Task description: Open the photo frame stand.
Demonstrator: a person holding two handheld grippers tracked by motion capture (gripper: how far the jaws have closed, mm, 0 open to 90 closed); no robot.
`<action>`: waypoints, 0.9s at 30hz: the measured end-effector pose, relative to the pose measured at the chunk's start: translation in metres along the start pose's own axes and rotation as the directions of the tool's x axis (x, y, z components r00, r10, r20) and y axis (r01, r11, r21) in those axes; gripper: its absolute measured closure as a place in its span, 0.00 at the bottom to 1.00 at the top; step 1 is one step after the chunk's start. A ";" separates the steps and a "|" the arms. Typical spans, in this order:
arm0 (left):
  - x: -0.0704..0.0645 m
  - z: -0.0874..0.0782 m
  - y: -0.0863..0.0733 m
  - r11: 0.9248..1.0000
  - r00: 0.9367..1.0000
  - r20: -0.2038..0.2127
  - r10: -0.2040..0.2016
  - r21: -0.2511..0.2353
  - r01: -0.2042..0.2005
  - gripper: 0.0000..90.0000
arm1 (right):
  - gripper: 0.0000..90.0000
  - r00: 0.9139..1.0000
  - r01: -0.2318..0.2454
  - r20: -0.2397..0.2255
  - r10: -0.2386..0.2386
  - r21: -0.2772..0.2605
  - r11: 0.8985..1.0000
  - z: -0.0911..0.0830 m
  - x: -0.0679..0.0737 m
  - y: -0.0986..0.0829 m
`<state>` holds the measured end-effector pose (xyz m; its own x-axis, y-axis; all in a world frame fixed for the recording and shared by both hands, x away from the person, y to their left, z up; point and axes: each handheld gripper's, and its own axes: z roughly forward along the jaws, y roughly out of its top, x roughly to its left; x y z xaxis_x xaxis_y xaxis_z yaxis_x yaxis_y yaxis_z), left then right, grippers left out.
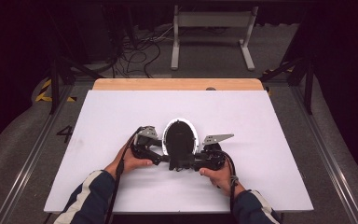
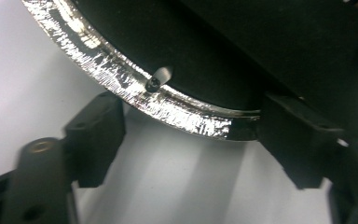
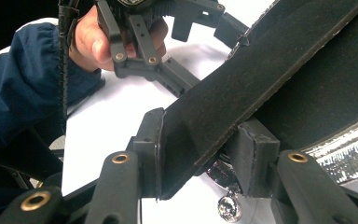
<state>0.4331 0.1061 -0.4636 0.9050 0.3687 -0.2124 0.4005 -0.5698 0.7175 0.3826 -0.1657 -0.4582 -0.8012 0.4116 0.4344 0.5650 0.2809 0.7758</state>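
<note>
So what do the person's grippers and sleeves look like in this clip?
Both the left gripper and the right gripper are black, with linked bars joined by brass-coloured rivets and blocky black fingers. A grey three-cornered plate tops each, and a black cable trails back. The sleeves are dark blue with white stripes.

Light falls from overhead onto the white tabletop, which glows evenly while the room beyond sinks into near black. Shadows under the hands are short and soft. In the left gripper view the near claw is blurred, and glare streaks the silvery rim. The right gripper view looks sharper, with dim corners.
</note>
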 end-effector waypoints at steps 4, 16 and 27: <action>0.011 -0.003 -0.004 0.997 0.997 0.059 -0.049 -0.057 0.052 0.38 | 0.64 1.000 0.012 0.007 -0.012 0.006 1.000 0.000 0.002 0.000; 0.007 -0.016 -0.003 0.990 0.999 0.022 -0.029 -0.137 0.032 0.70 | 0.65 0.996 0.050 0.071 -0.051 0.025 0.998 -0.001 0.003 0.002; 0.005 -0.022 -0.007 0.984 0.999 -0.036 -0.005 -0.176 -0.001 0.84 | 0.65 0.976 0.167 0.138 -0.167 0.012 0.986 0.001 0.019 0.007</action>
<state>0.4318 0.1277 -0.4551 0.8972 0.3976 -0.1921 0.3678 -0.4321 0.8234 0.3711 -0.1554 -0.4449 -0.8491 0.4747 0.2317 0.4260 0.3561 0.8317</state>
